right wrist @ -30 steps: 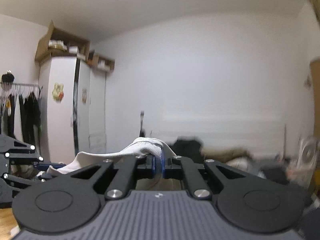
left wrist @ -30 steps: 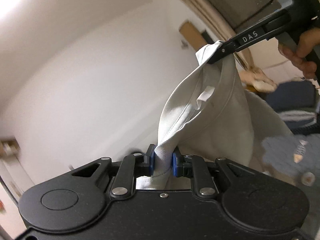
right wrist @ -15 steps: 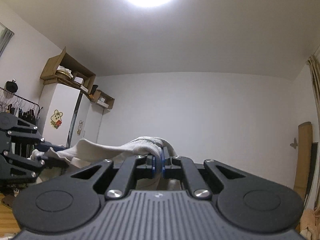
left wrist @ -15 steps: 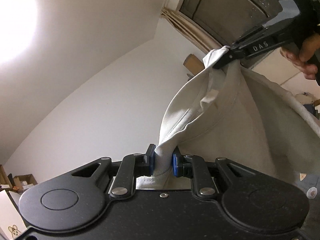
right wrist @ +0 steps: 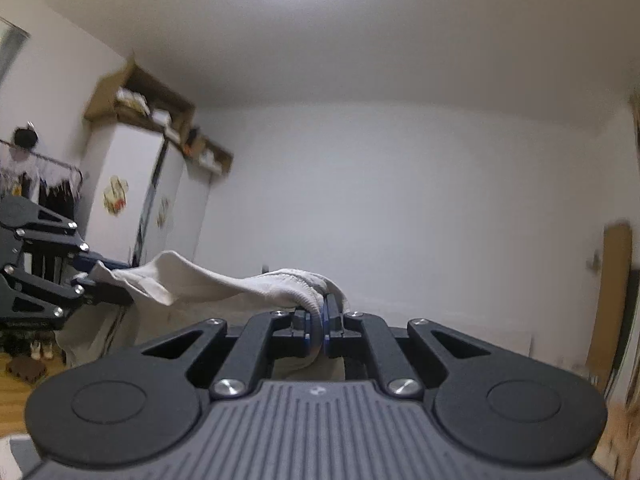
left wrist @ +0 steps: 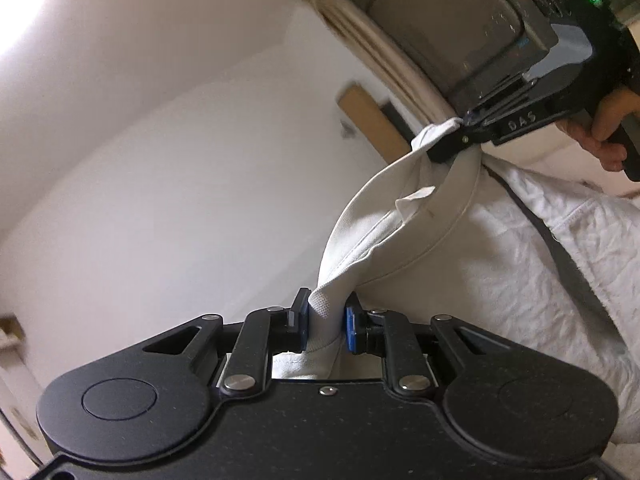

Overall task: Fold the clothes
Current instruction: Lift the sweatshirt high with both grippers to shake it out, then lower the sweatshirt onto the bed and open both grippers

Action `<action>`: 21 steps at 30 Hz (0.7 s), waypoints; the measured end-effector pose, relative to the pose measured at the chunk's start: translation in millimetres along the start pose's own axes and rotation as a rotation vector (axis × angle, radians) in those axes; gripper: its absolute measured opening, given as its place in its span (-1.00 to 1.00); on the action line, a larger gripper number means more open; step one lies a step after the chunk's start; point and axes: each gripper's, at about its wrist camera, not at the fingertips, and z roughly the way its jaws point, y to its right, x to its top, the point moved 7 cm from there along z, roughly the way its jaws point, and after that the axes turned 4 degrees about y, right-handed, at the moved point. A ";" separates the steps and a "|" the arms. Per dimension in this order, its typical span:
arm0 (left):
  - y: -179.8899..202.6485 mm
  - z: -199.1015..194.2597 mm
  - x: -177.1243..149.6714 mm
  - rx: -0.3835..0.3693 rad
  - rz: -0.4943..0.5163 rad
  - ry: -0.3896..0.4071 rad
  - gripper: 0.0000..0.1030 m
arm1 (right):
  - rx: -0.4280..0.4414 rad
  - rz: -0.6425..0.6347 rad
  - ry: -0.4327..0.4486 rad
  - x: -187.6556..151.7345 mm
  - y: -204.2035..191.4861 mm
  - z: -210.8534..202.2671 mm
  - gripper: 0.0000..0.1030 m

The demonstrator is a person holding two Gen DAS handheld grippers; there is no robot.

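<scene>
A: Fingers first. The left gripper point(left wrist: 327, 326) has its blue fingers point(left wrist: 304, 322) pinched narrow on a fold of the white garment point(left wrist: 384, 240). The cloth bunches between the pads and comes out above them.

B: And the right gripper point(right wrist: 316, 330)?

A: Nearly closed, with a thin edge of the same garment point(right wrist: 224, 280) clamped between its fingers point(right wrist: 331, 312). From the left camera you can see the right gripper point(left wrist: 466, 140) up high, biting a corner of the cloth, with a hand point(left wrist: 608, 128) around its handle.

B: So where is the garment?

A: In the air, strung between the two grippers. It runs up from the left fingers to the right ones as a taut band with a stitched hem, and a small label point(left wrist: 412, 200) sticks out partway. The rest hangs down in a wrinkled sheet to the right.

B: What's behind it?

A: A white wall point(left wrist: 160, 200), and a curtain point(left wrist: 372, 36) beside a dark window. From the right camera, a wardrobe point(right wrist: 132, 200) with stickers, boxes point(right wrist: 136, 100) on top of it, a clothes rack point(right wrist: 40, 176) at the far left, and the left gripper point(right wrist: 90, 284) holding its end of the cloth.
</scene>
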 end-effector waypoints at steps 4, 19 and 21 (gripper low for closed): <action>24.1 102.2 -79.3 -0.073 -0.040 -0.137 -0.66 | -0.017 0.041 -0.161 -95.3 15.0 80.6 -0.90; 71.9 341.2 -344.3 -0.152 -0.241 -0.496 -0.11 | -0.215 0.103 -0.572 -448.9 77.0 313.5 -0.80; 66.3 320.8 -353.5 -0.138 -0.266 -0.484 0.16 | -0.235 0.088 -0.603 -478.9 74.5 328.6 -0.61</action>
